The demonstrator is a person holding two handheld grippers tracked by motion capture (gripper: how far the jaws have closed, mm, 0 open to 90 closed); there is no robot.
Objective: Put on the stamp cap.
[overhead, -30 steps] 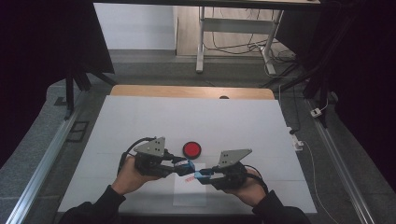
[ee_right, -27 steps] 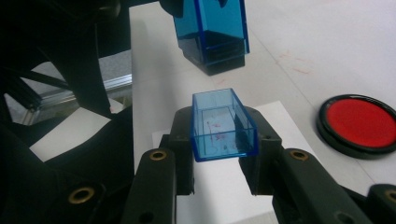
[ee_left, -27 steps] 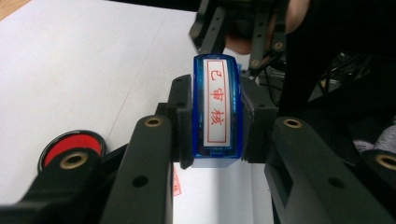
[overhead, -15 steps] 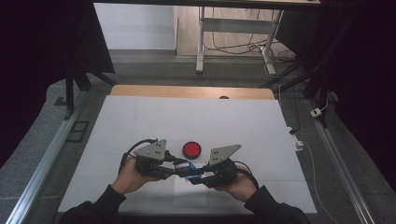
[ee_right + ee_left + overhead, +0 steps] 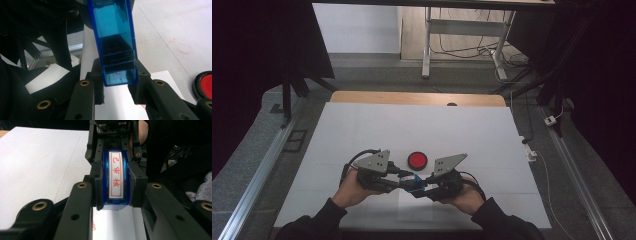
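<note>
A blue see-through stamp (image 5: 412, 181) hangs just above the white table between both grippers. My left gripper (image 5: 403, 181) is shut on one end, where the stamp (image 5: 115, 177) shows a white label with red characters between its jaws (image 5: 117, 185). From the opposite side my right gripper (image 5: 420, 183) is shut on the other end; in the right gripper view the stamp (image 5: 112, 30) rises from between its jaws (image 5: 120, 75). The two grippers point at each other, tips almost meeting.
A round red ink pad (image 5: 417, 160) in a black case lies just beyond the grippers, also at the right edge as the pad (image 5: 203, 85). A white paper sheet (image 5: 422, 212) lies under the hands near the front edge. Faint red stamp marks (image 5: 178, 47) dot the table.
My right gripper has shifted slightly left, closer to the left gripper. The left gripper has stayed put, and the stamp remains between them.
</note>
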